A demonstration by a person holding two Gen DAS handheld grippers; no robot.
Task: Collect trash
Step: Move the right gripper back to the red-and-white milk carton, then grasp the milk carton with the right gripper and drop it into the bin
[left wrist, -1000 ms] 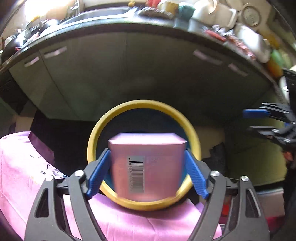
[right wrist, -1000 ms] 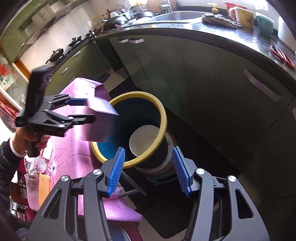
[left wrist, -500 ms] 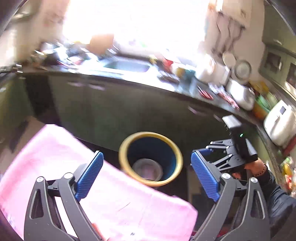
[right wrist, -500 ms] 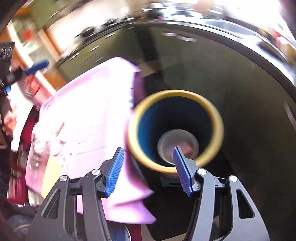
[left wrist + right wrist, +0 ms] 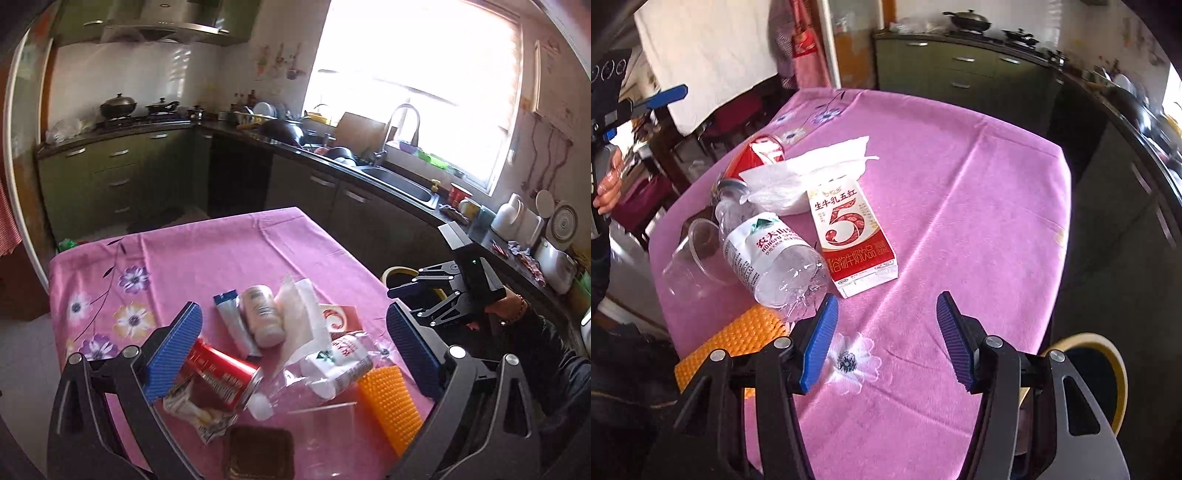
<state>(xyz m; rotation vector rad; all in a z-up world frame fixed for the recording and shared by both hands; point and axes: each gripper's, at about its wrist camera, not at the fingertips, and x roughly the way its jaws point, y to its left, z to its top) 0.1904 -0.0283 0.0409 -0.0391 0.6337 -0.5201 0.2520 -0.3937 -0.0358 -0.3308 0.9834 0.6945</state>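
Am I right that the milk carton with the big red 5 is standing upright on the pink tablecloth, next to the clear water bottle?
Not quite: the milk carton is lying flat on its side, not standing upright. It does rest on the pink tablecloth, next to the clear water bottle, which also lies on its side. The right wrist view shows this clearly.

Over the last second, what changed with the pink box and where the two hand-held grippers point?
The left hand-held gripper let go of the pink box over the yellow-rimmed bin; its jaws are opening, nothing between them. Both swung from the bin to the pink tablecloth with its remaining trash. The right hand-held gripper stayed open and empty.
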